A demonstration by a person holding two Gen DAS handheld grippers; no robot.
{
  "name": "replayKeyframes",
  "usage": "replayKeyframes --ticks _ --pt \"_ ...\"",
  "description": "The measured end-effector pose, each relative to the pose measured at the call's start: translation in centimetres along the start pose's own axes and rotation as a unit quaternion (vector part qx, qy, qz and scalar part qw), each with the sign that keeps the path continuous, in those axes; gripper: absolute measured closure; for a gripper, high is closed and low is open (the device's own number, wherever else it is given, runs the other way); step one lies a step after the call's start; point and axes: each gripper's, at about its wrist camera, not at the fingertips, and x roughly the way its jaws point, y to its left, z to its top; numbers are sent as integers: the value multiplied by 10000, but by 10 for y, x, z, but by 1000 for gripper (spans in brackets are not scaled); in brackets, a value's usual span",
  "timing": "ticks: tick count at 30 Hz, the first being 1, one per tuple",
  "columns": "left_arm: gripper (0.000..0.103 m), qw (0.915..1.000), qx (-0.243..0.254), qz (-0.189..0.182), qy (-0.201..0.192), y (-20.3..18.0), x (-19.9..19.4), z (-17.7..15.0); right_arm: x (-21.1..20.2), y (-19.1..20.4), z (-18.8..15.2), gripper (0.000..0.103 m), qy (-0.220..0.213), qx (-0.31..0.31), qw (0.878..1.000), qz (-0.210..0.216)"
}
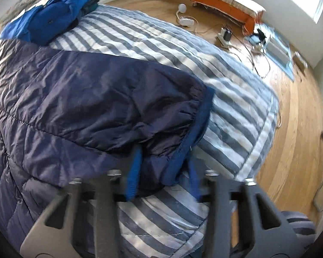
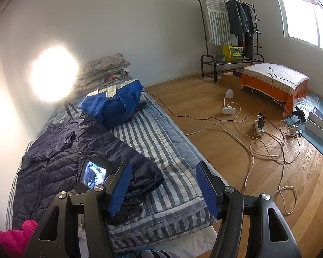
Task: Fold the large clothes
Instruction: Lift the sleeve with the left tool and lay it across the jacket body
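**Navy jacket cuff in my left gripper, right gripper empty above the bed**

My left gripper [image 1: 163, 172] is clamped on the cuff of the navy puffer jacket [image 1: 75, 99]; its blue pads [image 1: 134, 172] sit on either side of the ribbed sleeve end, and dark fabric fills the gap between them. The jacket lies spread over the striped quilt [image 1: 226, 111] that covers the bed, with the gripped sleeve folded across the body toward the quilt's floor-side edge. The left wrist view is blurred, so finer detail of the hold is unclear.

My right gripper [image 2: 163, 189] hangs above the near end of the quilt with its fingers wide apart and nothing between them. Seen from there, the jacket occupies the wall side of the quilt.

At the far end of the quilt sits a bright blue garment [image 2: 116, 105], bundled, and beyond it a stack of floral bedding [image 2: 103, 73] against the wall. A pink garment [image 2: 13, 238] shows at the near corner.

On the floor away from the quilt, a clothes rack [image 2: 232, 32] holds hanging dark clothes, and its lower shelf carries a yellow box [image 2: 232, 53]; I cannot tell what is in it.
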Motion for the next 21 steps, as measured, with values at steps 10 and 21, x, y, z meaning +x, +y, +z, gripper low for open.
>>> replayKeyframes --ticks 10,21 --pt "95 9907 -754 -869 -731 52 -73 4 1 27 0 39 3 -171 9998 88" --pt "95 9706 -1635 -782 -1585 184 -163 -12 22 94 5 39 91 -544 9975 432"
